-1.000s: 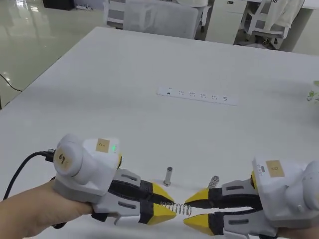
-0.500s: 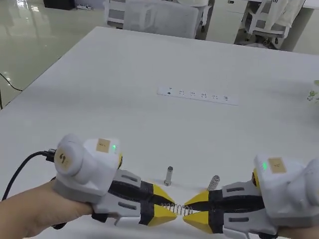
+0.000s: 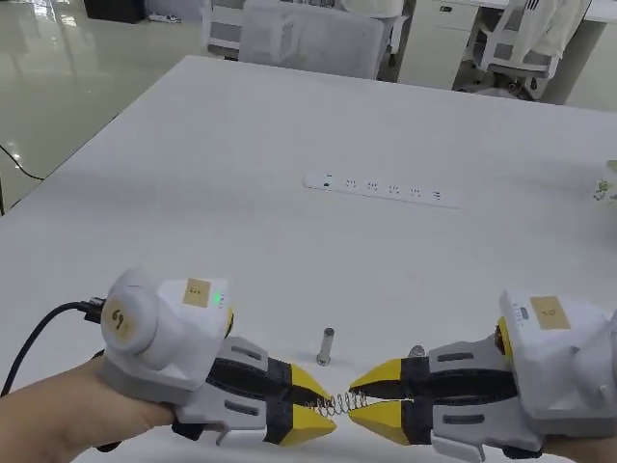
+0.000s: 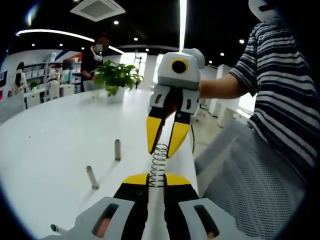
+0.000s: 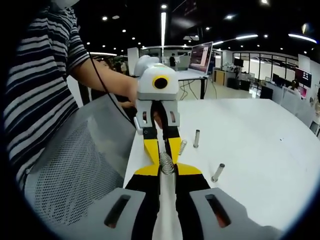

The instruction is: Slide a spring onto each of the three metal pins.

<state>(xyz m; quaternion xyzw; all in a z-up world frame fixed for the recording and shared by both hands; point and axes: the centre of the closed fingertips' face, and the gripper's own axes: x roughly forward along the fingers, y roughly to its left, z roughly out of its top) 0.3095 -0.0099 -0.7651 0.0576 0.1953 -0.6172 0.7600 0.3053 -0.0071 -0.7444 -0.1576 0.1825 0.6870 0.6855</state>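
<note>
In the head view, my left claw (image 3: 326, 410) and right claw (image 3: 355, 400) sat tip to tip over the near edge of the bench (image 3: 289, 125). Each was pinched narrow on one end of the spring (image 3: 339, 399), which spanned the gap between them. A bare pin (image 3: 327, 345) stood upright just beyond. In the left gripper view, the spring (image 4: 159, 165) ran from my own jaws up to the right claw (image 4: 162, 150). In the right gripper view, the spring (image 5: 166, 162) sat clamped at my tips, with the left claw (image 5: 162, 151) gripping its far end.
</note>
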